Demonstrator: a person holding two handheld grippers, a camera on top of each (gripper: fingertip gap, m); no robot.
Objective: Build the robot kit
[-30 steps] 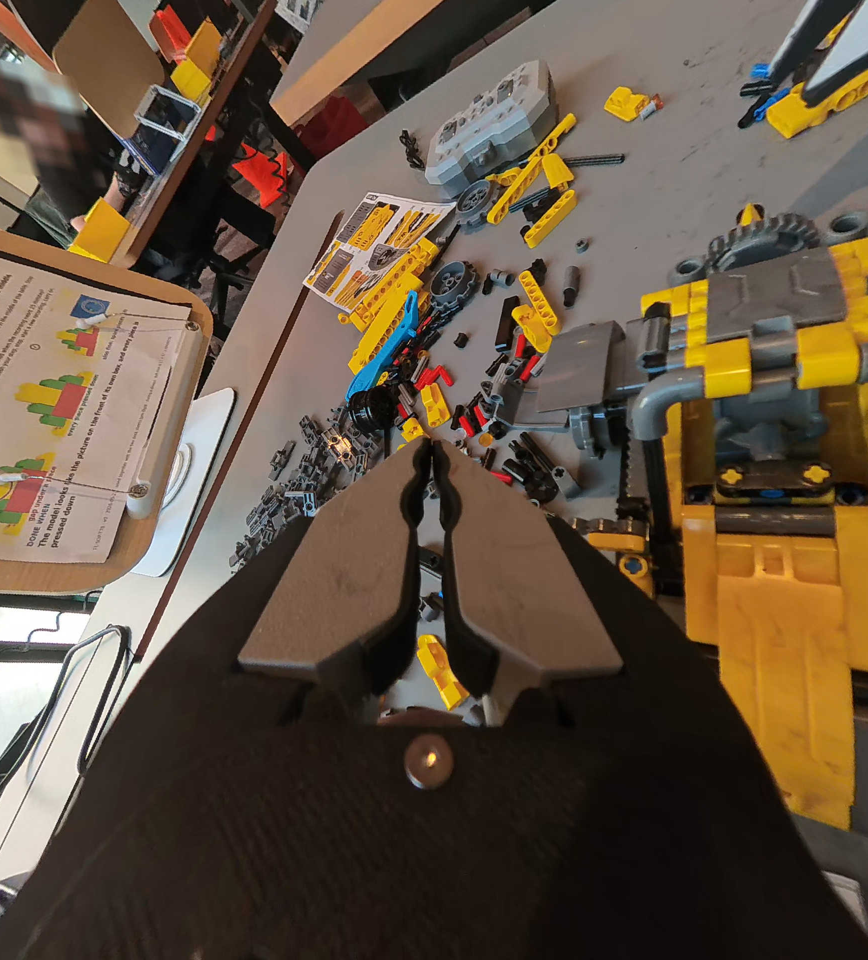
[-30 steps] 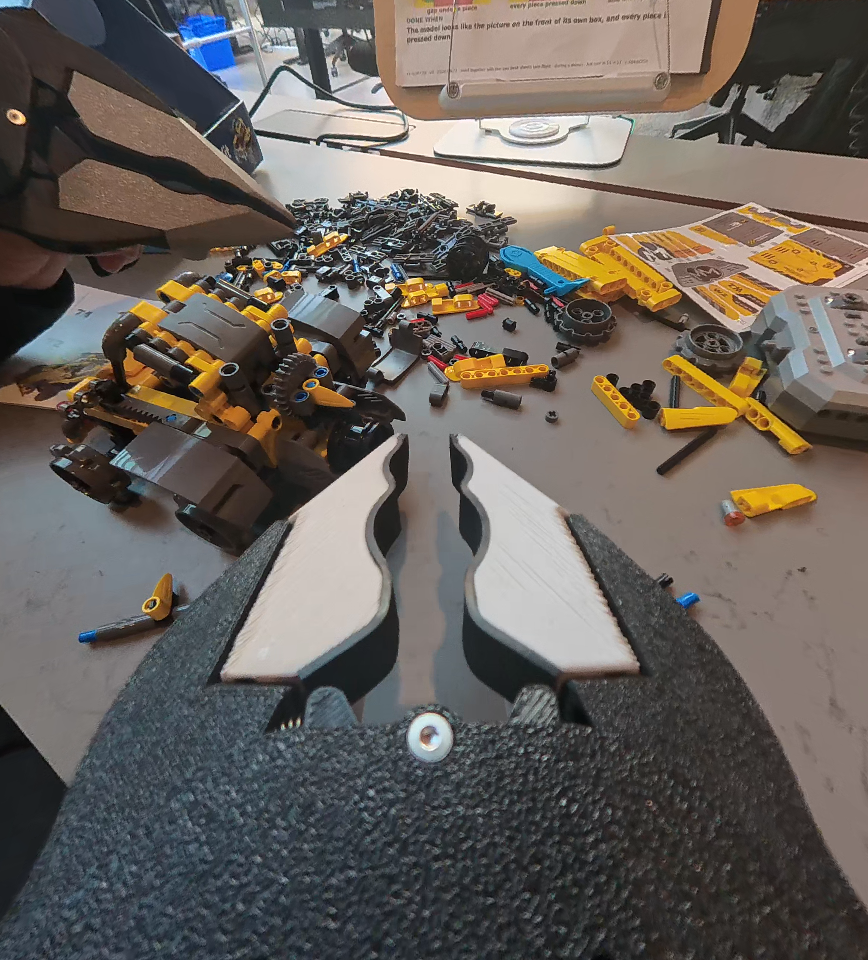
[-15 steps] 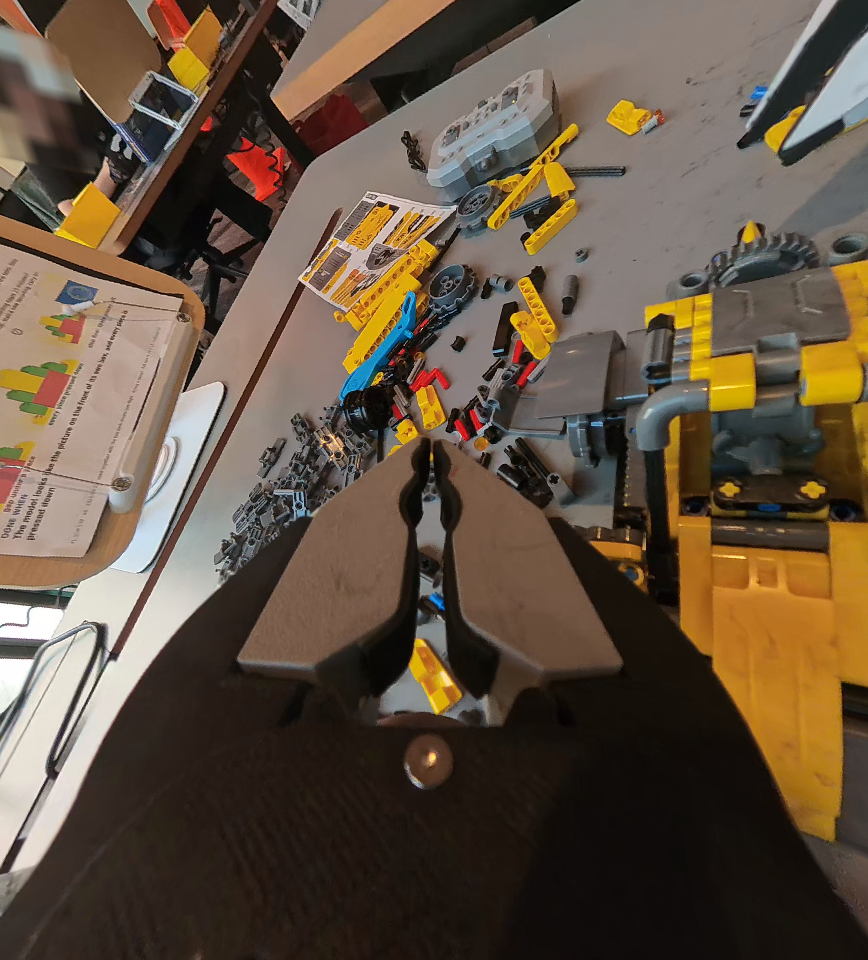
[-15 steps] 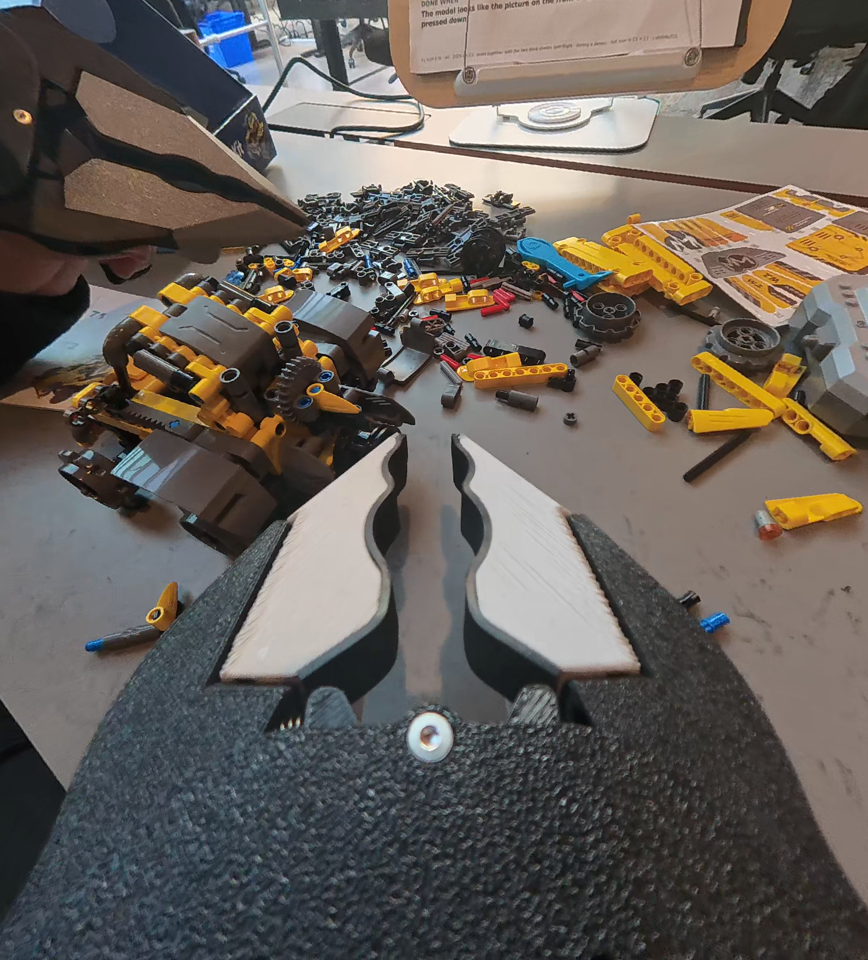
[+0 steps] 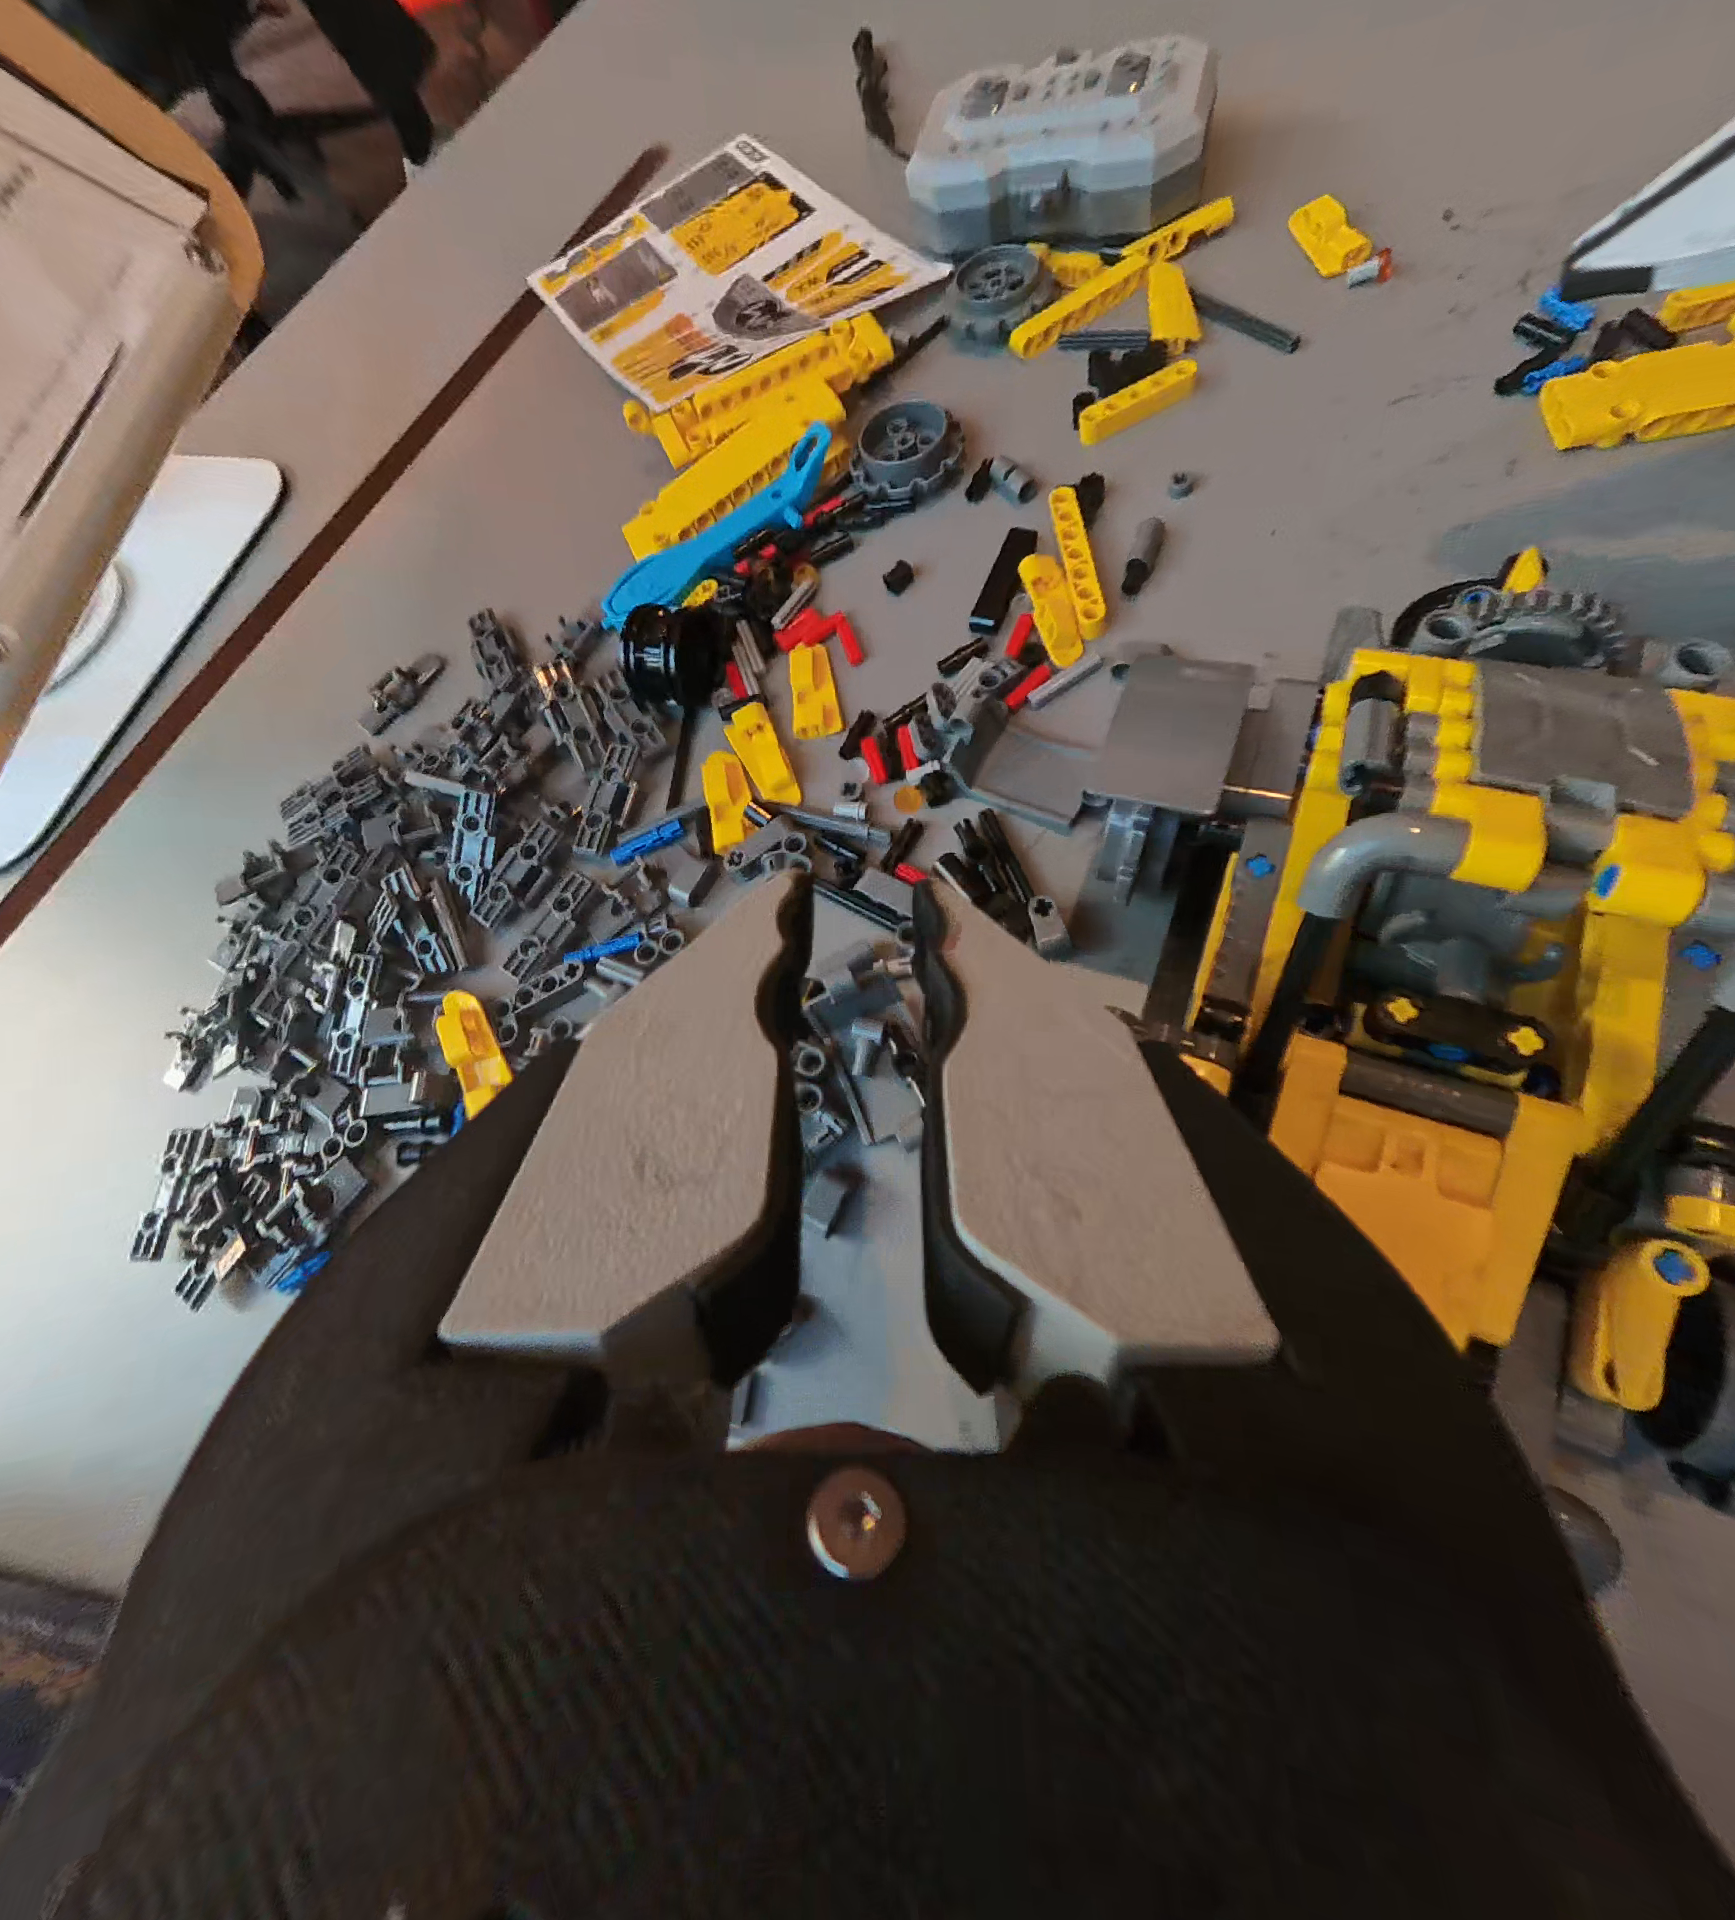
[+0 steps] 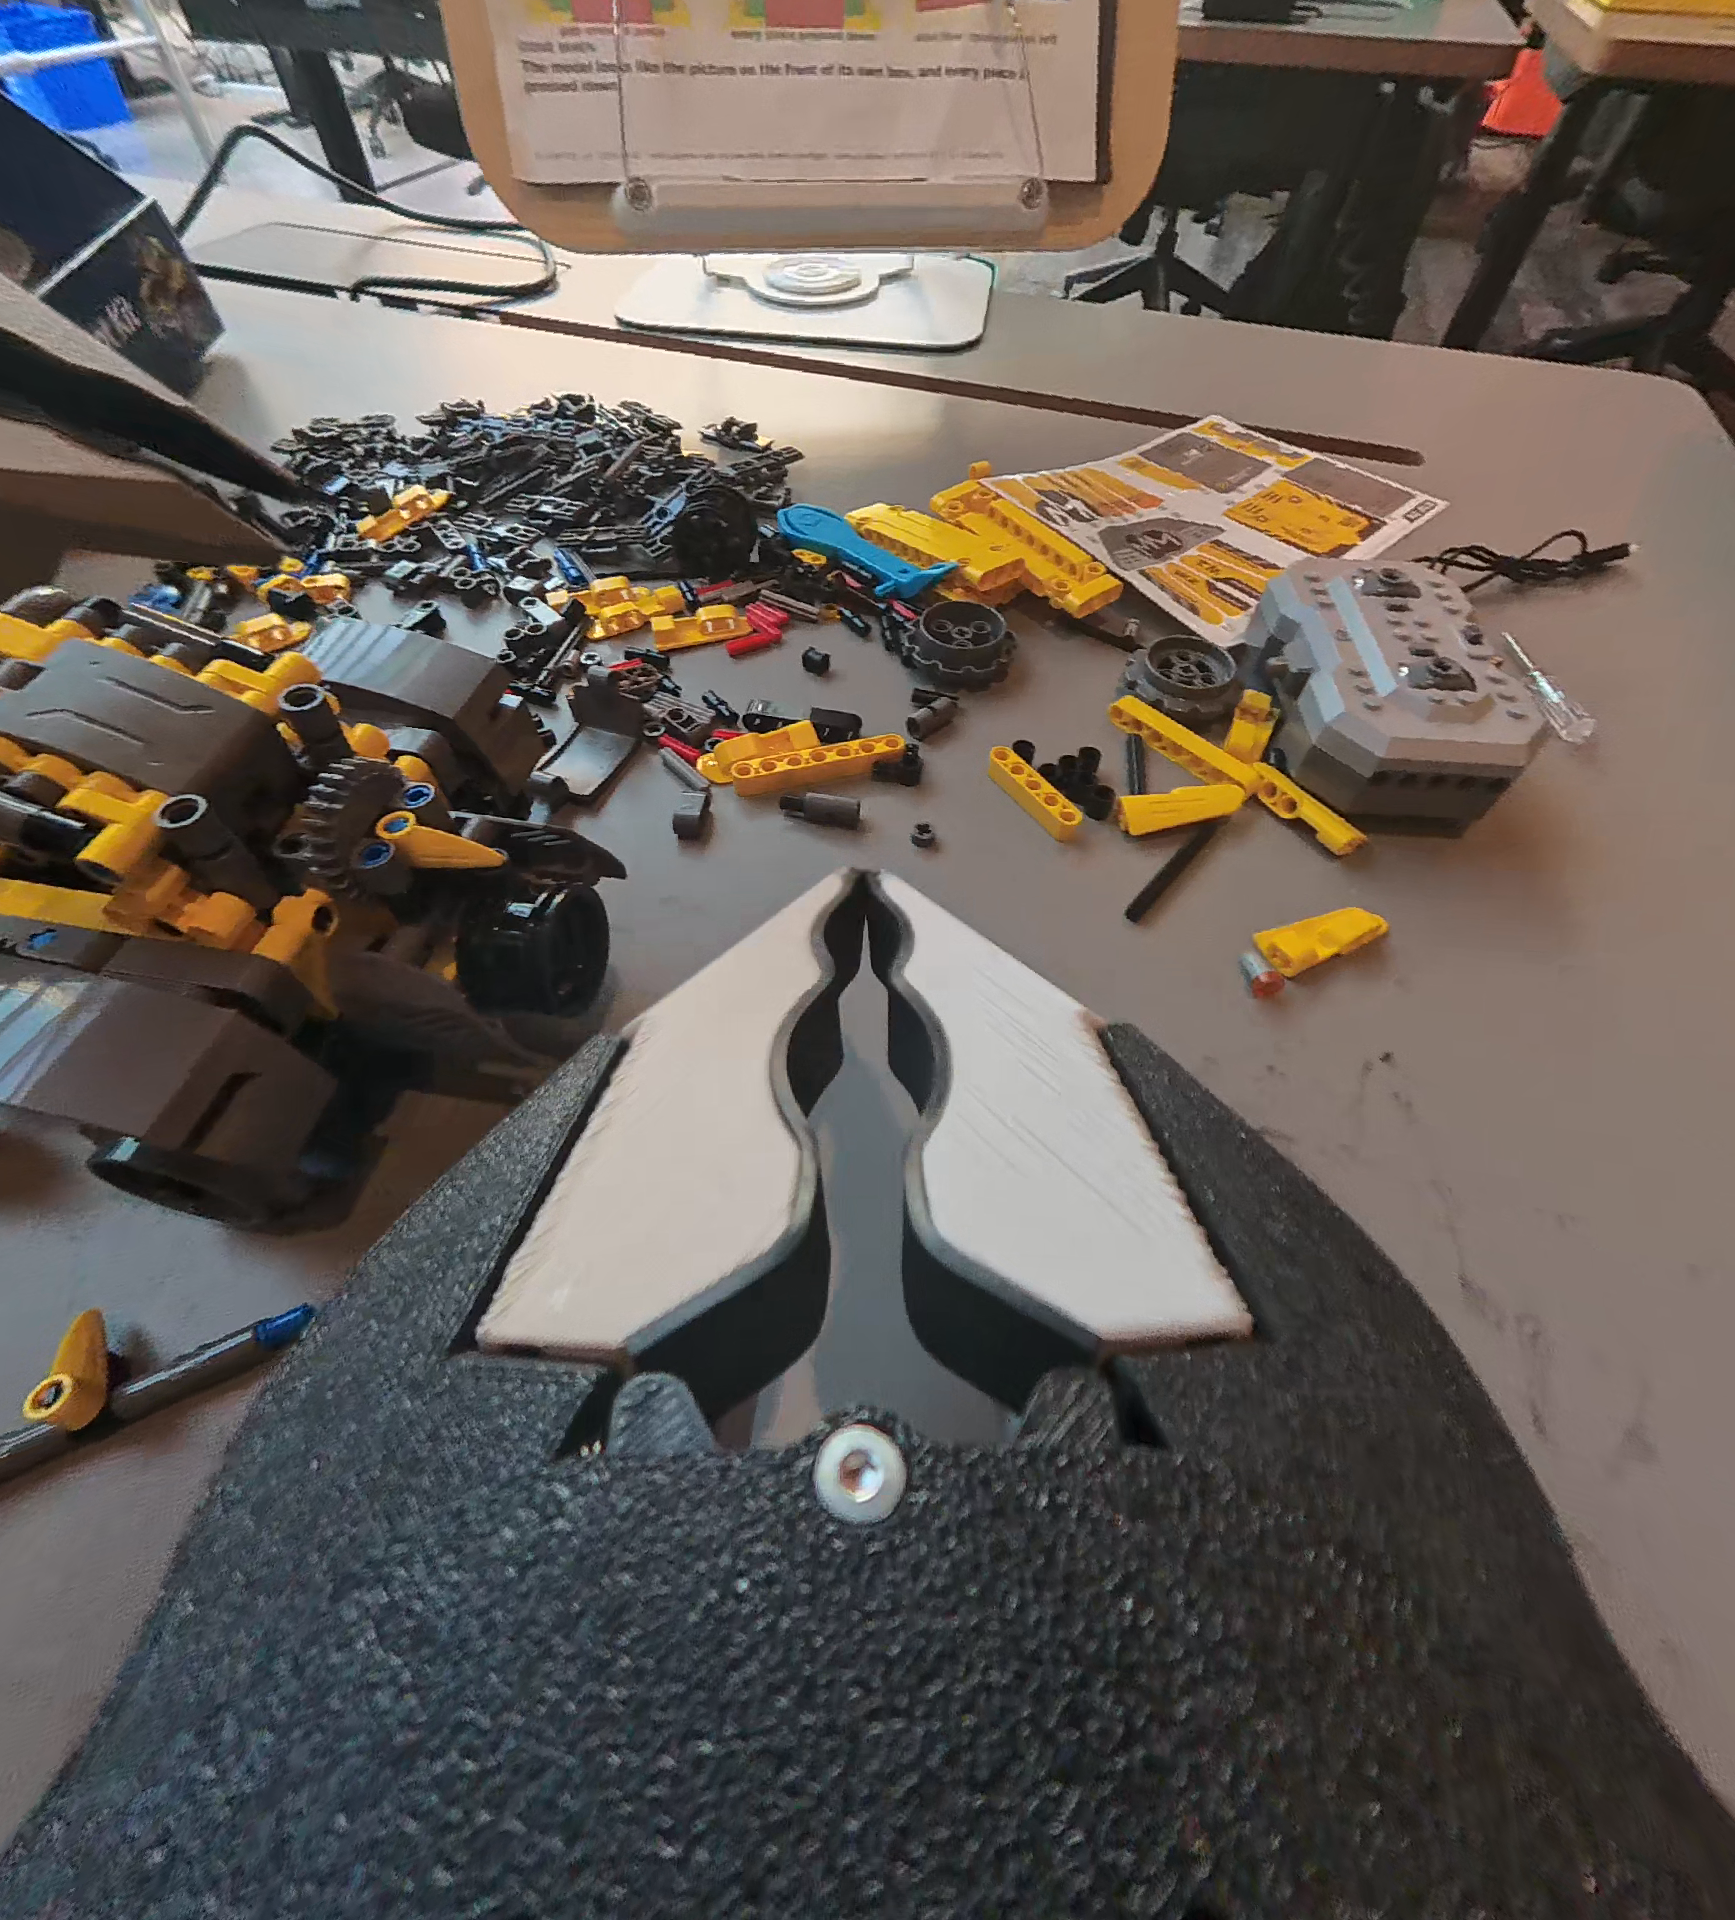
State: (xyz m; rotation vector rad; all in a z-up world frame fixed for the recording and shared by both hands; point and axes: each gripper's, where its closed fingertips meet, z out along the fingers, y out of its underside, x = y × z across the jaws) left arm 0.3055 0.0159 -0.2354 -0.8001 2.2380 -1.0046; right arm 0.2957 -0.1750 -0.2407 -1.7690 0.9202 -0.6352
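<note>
Over a grey table (image 5: 63,1299) strewn with building-toy parts, the left gripper (image 5: 861,896) hangs with its 2 fingers spread, holding nothing, above a heap of small dark grey pieces (image 5: 406,914). Just to its right stands a half-built yellow and grey toy vehicle (image 5: 1486,935). The right gripper (image 6: 864,881), fingertips pressed together and empty, hovers over bare tabletop beside the vehicle's black wheel (image 6: 541,948), near a small yellow piece (image 6: 1320,935). A grey battery box (image 6: 1403,707) and a sticker sheet (image 6: 1227,520) lie beyond.
</note>
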